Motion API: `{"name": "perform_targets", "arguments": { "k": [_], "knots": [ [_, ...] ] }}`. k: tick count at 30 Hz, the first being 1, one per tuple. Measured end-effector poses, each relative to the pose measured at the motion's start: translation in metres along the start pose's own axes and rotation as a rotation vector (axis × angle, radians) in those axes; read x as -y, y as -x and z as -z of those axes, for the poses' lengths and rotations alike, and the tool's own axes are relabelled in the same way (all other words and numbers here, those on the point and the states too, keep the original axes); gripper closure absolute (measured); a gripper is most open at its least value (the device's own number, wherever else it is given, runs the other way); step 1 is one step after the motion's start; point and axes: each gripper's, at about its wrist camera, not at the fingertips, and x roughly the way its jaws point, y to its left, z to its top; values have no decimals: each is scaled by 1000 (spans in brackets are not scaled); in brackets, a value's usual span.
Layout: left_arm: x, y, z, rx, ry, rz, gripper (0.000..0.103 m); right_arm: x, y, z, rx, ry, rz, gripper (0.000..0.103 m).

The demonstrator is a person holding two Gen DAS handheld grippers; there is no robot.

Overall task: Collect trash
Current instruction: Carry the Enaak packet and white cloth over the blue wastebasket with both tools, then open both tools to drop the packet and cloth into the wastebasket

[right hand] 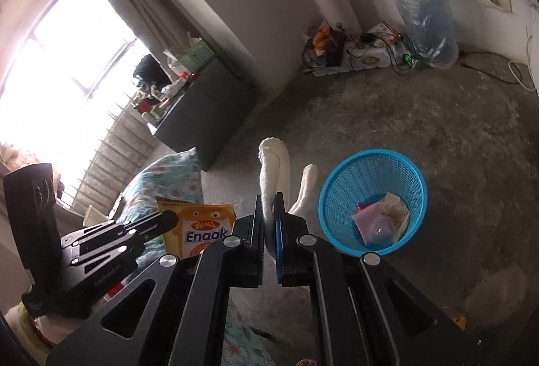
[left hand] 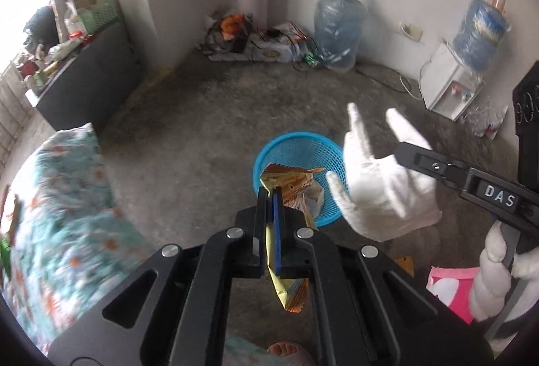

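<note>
My left gripper (left hand: 271,192) is shut on a yellow-orange snack wrapper (left hand: 286,278), held just above the near rim of the blue mesh trash basket (left hand: 323,147) on the floor. The wrapper, printed "Enaak", also shows in the right wrist view (right hand: 205,231), held by the left gripper (right hand: 168,218). My right gripper (right hand: 269,197) is shut on a white glove (right hand: 274,170); it also shows in the left wrist view (left hand: 399,148) holding the glove (left hand: 380,177) at the basket's right rim. The basket (right hand: 340,184) holds a pink bag and crumpled paper.
A floral pillow (left hand: 57,204) lies at the left. A dark cabinet (left hand: 91,79) with clutter stands by the window. A water jug (left hand: 338,29), a dispenser (left hand: 451,86) and a clutter pile (left hand: 256,42) line the far wall. A pink item (left hand: 451,288) lies at lower right.
</note>
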Motion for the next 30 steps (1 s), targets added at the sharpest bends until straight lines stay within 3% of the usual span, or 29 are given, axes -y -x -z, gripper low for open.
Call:
{"name": "perform_targets", "arguments": {
  "k": [11,13,14,16,24,30],
  "knots": [
    [41,-140,-32,-78,31,30,99,91,-86,-33,-18,-205,93,94],
    [42,-158,-34,-110,45,23,84,107,-98,-34,-31,-269,91,87],
    [41,-162,-35,-110,63,27,80,114,-102,-33,-34,-296,94,76],
    [36,-165,-33,-102,105,32,72,122,-104,-32,-24,-323,96,70],
    [5,-133,-30,-103,149,17,60,119,-76,-21,21,-306,81,70],
    [-53,-29,-9,-143,180,105,58,72,-14,-6,80,-220,-33,60]
  ]
}}
